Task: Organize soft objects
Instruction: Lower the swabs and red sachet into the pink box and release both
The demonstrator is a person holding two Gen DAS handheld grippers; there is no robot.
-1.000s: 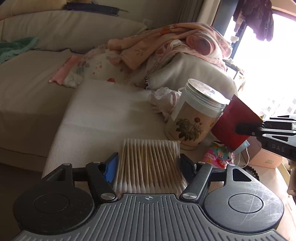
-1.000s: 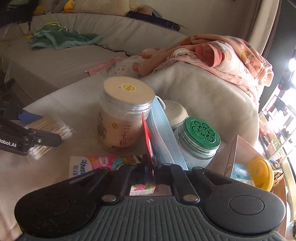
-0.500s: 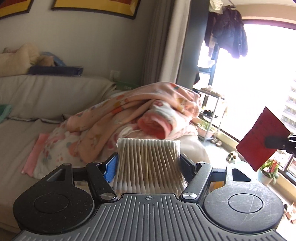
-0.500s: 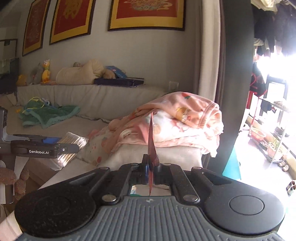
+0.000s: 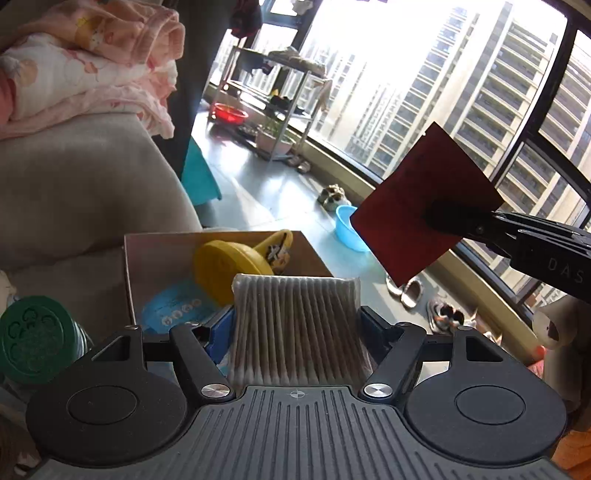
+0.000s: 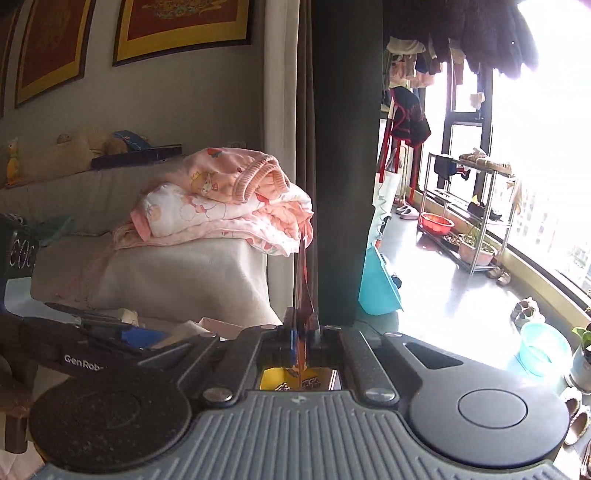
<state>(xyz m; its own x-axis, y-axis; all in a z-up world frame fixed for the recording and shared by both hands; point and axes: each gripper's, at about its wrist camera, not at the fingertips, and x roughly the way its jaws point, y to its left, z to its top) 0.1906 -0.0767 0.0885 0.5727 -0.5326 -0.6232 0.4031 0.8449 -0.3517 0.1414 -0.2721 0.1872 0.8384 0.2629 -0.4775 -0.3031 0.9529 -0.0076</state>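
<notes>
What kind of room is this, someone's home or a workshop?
Most likely a lived-in living room in a high-rise flat. A beige fabric sofa carries a pile of pink patterned baby blankets, gold-framed red pictures hang on the wall, and the big curved window faces tall apartment blocks.

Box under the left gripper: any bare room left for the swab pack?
Little. The cardboard box already holds a yellow lid and a blue packet; bare floor shows only along its left wall. Beside it, the green-lidded jar crowds the left.
</notes>
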